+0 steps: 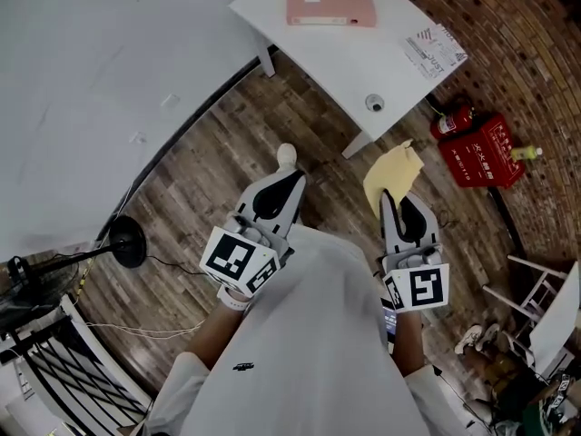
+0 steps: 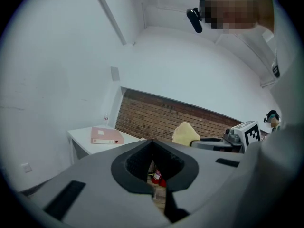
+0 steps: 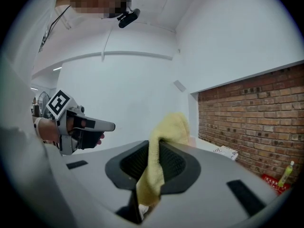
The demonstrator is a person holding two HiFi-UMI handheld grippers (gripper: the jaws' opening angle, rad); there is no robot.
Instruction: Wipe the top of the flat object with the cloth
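Note:
A flat pink folder (image 1: 329, 1) lies on a white table (image 1: 363, 71), well ahead of both grippers; it also shows in the left gripper view, as the folder (image 2: 105, 136). My right gripper (image 1: 390, 198) is shut on a yellow cloth (image 1: 394, 173), held in the air over the wooden floor short of the table. In the right gripper view the cloth (image 3: 172, 126) hangs between the jaws of that gripper (image 3: 154, 145). My left gripper (image 1: 283, 175) is shut and holds nothing, beside the right one; its jaws (image 2: 152, 141) meet at the tips.
Printed papers (image 1: 433, 48) lie on the table's right corner. A red fire extinguisher (image 1: 454, 119) and red box (image 1: 481, 150) sit by the brick wall. A fan stand (image 1: 127, 243) and rack (image 1: 54, 361) are at left, a white chair (image 1: 545, 298) at right.

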